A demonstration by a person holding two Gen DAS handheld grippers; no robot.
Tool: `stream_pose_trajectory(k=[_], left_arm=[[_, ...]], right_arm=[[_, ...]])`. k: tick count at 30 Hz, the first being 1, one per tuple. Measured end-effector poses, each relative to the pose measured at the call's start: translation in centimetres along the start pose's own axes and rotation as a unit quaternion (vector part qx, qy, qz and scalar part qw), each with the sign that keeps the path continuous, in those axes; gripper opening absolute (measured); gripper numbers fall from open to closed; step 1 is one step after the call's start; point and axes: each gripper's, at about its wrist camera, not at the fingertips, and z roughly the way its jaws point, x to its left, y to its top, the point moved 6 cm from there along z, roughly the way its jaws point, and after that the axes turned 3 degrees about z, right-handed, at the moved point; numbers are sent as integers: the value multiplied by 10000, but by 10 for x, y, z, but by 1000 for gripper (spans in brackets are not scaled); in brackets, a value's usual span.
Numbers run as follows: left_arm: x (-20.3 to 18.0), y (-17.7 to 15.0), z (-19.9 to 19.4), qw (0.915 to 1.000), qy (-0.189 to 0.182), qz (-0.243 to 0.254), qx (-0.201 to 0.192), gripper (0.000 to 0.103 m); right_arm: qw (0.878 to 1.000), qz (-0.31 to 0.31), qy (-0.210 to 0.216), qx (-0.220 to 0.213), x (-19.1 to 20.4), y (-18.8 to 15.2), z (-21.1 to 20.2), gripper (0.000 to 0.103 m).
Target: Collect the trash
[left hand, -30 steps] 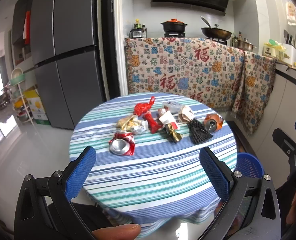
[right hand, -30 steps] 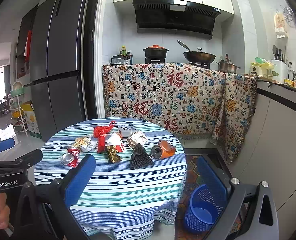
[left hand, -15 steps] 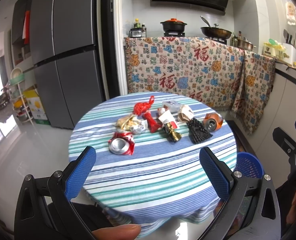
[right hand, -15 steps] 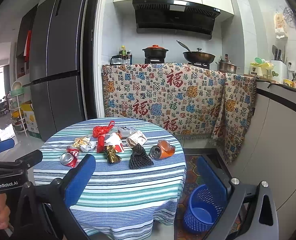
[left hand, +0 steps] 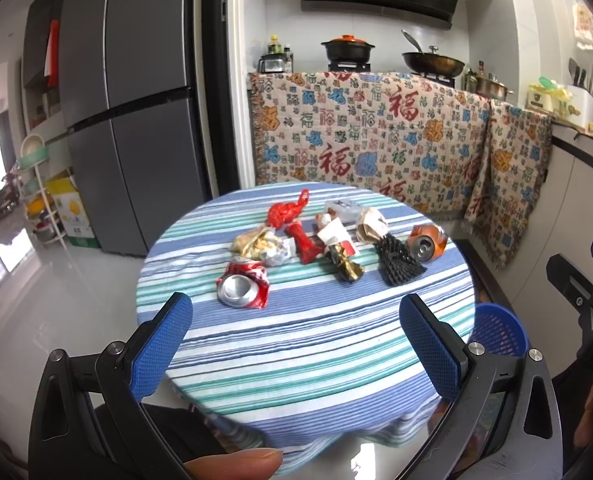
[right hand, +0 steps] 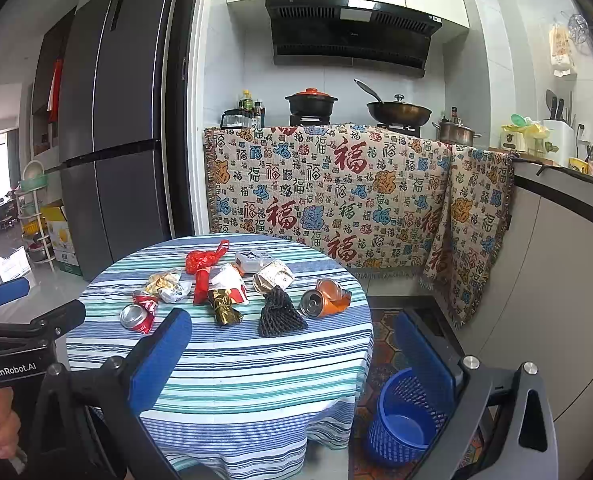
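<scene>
Pre-grasp: left gripper [left hand: 295, 334] and right gripper [right hand: 292, 360] both wide, empty. Next: approach trash on surface [right hand: 256, 360], blue basket [right hand: 406, 420] waiting.

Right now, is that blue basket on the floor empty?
Empty, as far as visible: the blue basket shows a bare bottom, and the trash lies on the table.

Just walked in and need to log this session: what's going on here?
A person holds a two-finger gripper in each hand, facing a round table covered with a striped cloth. Both the left gripper and the right gripper are open and empty, short of the trash. A crushed red can, a crushed orange can, a black mesh piece and assorted wrappers lie on the table. The blue basket on the floor beside it looks empty.
</scene>
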Motion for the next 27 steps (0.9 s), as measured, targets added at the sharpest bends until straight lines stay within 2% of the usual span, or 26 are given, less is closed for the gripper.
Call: stream_pose_trajectory(k=[14,27], left_arm=[[-3,-13,5,10000,2,-39,87,103],[9,-11,29,9993,33,-126,362,103]], right_arm=[[10000,-13,-27,63,-1,-5,6,103],[9995,-19,-92,309,0,-17,32,103]])
